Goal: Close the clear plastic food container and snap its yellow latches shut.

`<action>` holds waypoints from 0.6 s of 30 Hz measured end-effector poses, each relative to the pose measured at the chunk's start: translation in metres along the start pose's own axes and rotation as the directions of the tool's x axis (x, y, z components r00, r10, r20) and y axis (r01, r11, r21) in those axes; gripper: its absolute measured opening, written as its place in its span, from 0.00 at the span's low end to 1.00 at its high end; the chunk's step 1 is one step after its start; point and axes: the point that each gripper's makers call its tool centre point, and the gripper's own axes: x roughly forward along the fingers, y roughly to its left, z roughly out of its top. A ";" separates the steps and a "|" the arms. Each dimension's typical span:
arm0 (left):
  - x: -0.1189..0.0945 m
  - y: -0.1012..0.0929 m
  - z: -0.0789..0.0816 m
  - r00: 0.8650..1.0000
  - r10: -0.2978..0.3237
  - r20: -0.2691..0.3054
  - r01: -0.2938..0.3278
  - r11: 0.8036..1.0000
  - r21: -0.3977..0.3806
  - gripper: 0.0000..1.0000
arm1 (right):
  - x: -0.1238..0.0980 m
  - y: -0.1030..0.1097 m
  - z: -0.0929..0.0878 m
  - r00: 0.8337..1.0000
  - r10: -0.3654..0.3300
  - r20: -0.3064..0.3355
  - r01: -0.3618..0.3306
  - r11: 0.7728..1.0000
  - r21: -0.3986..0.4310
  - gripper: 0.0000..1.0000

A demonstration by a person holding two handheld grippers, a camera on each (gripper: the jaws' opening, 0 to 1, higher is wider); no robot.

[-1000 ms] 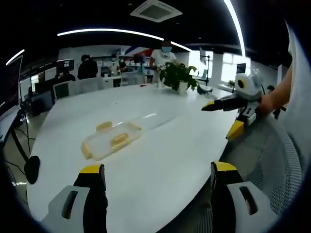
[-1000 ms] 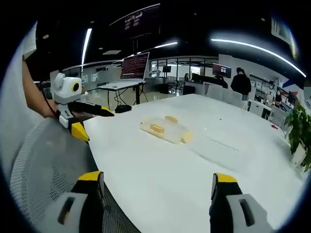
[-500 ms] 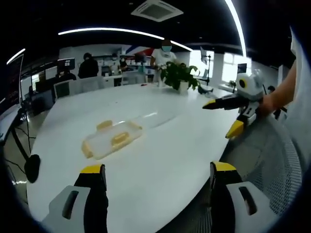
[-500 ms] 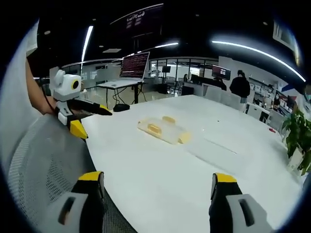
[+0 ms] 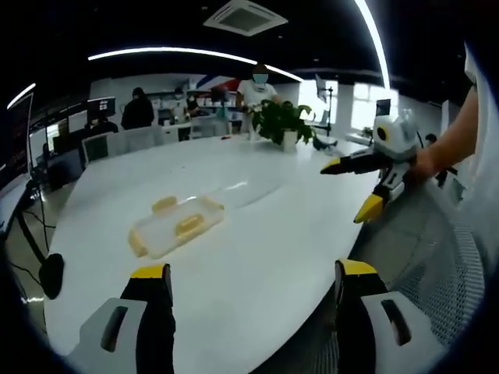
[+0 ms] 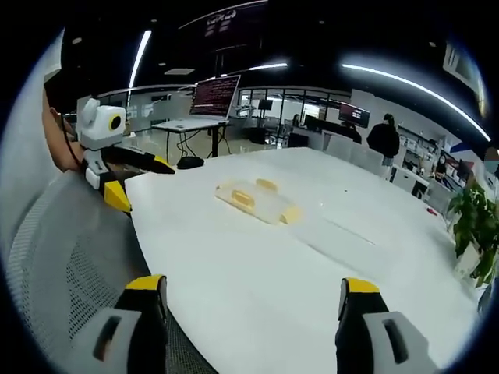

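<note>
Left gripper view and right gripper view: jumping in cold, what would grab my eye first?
The clear container with yellow latches lies alone on the big white table, well ahead of both grippers. Both are open: the left gripper has its jaws spread at the near table edge, and the right gripper hangs by the table's right edge. A potted plant stands at the far end.

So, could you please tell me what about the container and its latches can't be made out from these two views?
- Clear container: in both views too small and see-through to tell whether its lid is seated.
- Yellow latches: tiny blobs; snapped or loose cannot be told.
- Clear sheet-like shape beside the container: transparent against the white table; what it is stays unclear.
- Container contents: too distant to judge.
</note>
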 end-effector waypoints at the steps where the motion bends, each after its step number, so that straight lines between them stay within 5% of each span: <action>1: 0.000 0.000 0.000 1.000 -0.001 0.000 0.001 1.000 -0.002 0.85 | 0.000 -0.001 -0.001 1.000 -0.003 -0.004 0.003 1.000 0.008 0.91; 18: 0.000 -0.001 0.001 1.000 -0.014 0.006 0.014 1.000 -0.008 0.86 | 0.000 -0.004 -0.002 1.000 -0.001 0.000 0.001 0.996 0.092 0.90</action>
